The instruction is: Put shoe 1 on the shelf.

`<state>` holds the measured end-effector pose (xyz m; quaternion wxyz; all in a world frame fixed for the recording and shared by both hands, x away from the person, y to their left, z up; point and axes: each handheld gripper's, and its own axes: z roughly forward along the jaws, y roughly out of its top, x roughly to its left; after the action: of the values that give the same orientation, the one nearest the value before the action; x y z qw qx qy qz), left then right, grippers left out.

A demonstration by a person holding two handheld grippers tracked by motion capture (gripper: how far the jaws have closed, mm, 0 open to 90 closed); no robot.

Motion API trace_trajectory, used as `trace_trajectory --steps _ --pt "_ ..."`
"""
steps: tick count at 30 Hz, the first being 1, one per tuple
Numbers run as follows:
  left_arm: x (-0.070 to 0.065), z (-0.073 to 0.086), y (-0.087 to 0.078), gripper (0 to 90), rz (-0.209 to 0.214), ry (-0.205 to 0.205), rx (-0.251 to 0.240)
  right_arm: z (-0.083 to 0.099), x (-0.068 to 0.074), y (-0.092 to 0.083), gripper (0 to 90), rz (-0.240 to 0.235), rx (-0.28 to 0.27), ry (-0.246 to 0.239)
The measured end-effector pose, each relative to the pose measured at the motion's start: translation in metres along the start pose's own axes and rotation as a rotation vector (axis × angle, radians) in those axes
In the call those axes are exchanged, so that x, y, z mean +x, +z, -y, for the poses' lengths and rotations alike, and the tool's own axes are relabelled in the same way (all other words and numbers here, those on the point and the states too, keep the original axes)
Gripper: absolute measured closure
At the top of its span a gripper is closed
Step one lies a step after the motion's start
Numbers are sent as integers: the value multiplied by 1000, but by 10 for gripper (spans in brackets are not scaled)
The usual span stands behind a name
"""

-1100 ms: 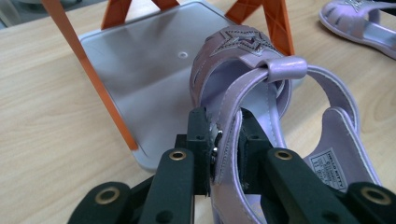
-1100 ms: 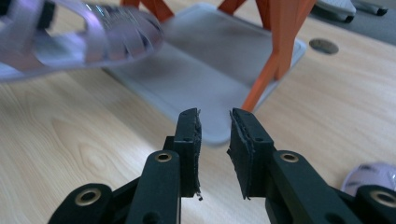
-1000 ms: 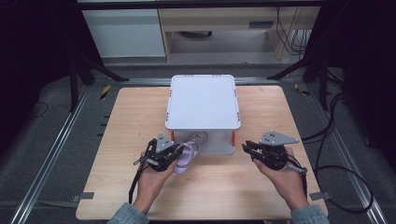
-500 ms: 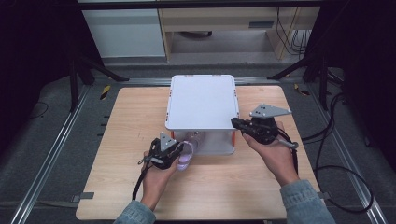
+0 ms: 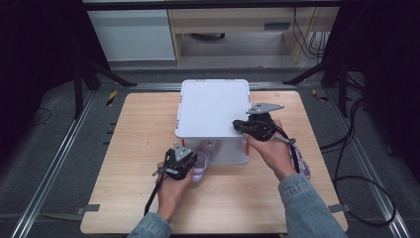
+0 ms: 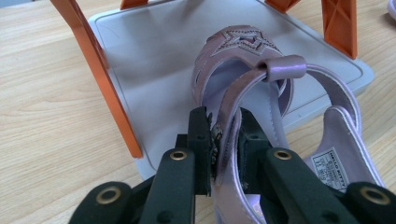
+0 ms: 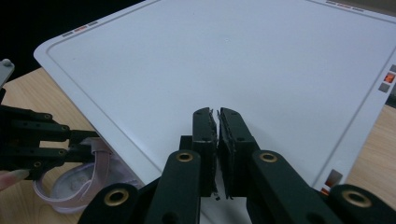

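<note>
Gripping a sandal (image 6: 243, 51) by its strap, with the fingers of the left gripper (image 6: 224, 126) clenched on the strap from both sides, close to a small metal buckle. Resting the toe end on the lower shelf (image 6: 154, 56) of a rack (image 5: 213, 106), between orange posts (image 6: 100, 70), with the heel end hanging out over the front edge above the wooden surface (image 5: 138, 129). Showing lilac straps, a cut-out star on the toe piece and a printed label on the insole.

Seen from above: left gripper (image 5: 194, 159) low at the rack's near side, left of its middle, with the sandal (image 5: 205, 153) pointing in under the white top.

Hovering over the top's near right corner with the right gripper (image 5: 236, 125), fingers pointing toward the rack's middle. Having just been closing, and now pressed together with nothing between them, as in the right gripper view (image 7: 218, 116). Cannot tell whether the tips touch the top or hang just above it.

Lying on the surface just right of the rack, mostly hidden behind the right forearm: a second lilac piece (image 5: 303, 166), probably a matching sandal, well apart from the held one.
</note>
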<state>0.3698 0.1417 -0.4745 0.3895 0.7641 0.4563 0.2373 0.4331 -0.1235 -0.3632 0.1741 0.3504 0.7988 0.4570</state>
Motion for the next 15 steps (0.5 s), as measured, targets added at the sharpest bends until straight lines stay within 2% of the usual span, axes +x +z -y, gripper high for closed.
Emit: trace_trajectory --steps 9,12,15 --pt "4 1 11 780 -31 -54 8 -1 0 2 847 -4 -1 -8" --pt "2 1 10 768 -30 -46 12 -1 0 2 844 -1 -1 -11" --pt "2 2 8 726 -10 -60 10 -1 1 2 837 -4 -2 -16"
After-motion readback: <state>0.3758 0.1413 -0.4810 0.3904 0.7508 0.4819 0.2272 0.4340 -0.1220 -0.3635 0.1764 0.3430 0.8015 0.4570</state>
